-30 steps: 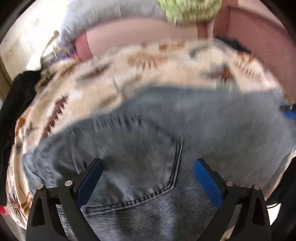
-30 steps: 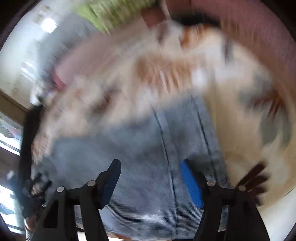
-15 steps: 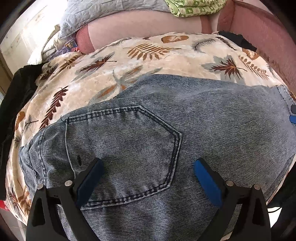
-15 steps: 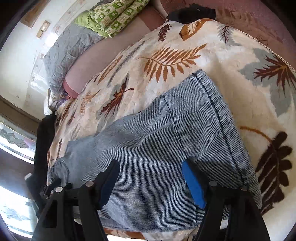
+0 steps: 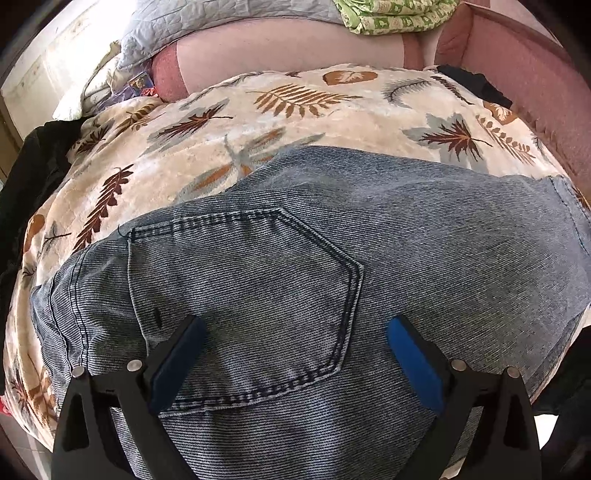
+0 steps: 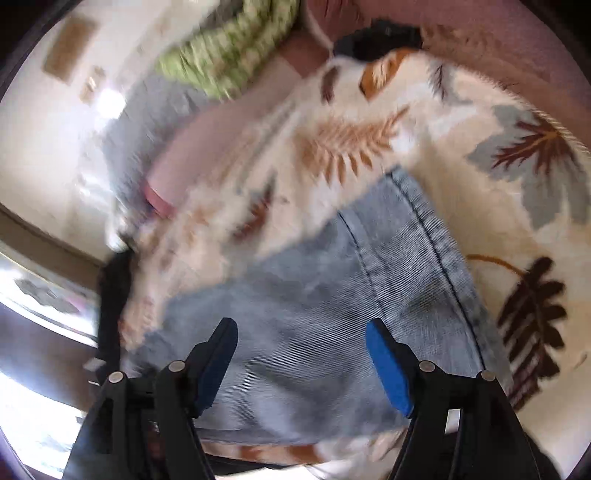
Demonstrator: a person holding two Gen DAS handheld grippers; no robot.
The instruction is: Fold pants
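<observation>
Blue denim pants (image 5: 295, 258) lie flat on a cream leaf-print blanket (image 5: 258, 122), back pocket (image 5: 243, 295) up. My left gripper (image 5: 293, 332) is open and empty, just above the pocket near the waistband end. In the right wrist view the pants (image 6: 332, 314) show their leg end with a stitched hem; the frame is blurred. My right gripper (image 6: 301, 332) is open and empty above the leg end.
The blanket covers a pink sofa (image 5: 535, 81) with a raised arm at right. A grey quilt (image 5: 221, 22) and a green patterned cloth (image 5: 399, 16) lie on the backrest. Dark clothing (image 5: 33, 166) lies at the left edge, another dark item (image 5: 472, 85) at back right.
The left gripper has held still over the pocket. The right wrist view has gone from sharp to blurred, showing that the right gripper is moving over the leg end.
</observation>
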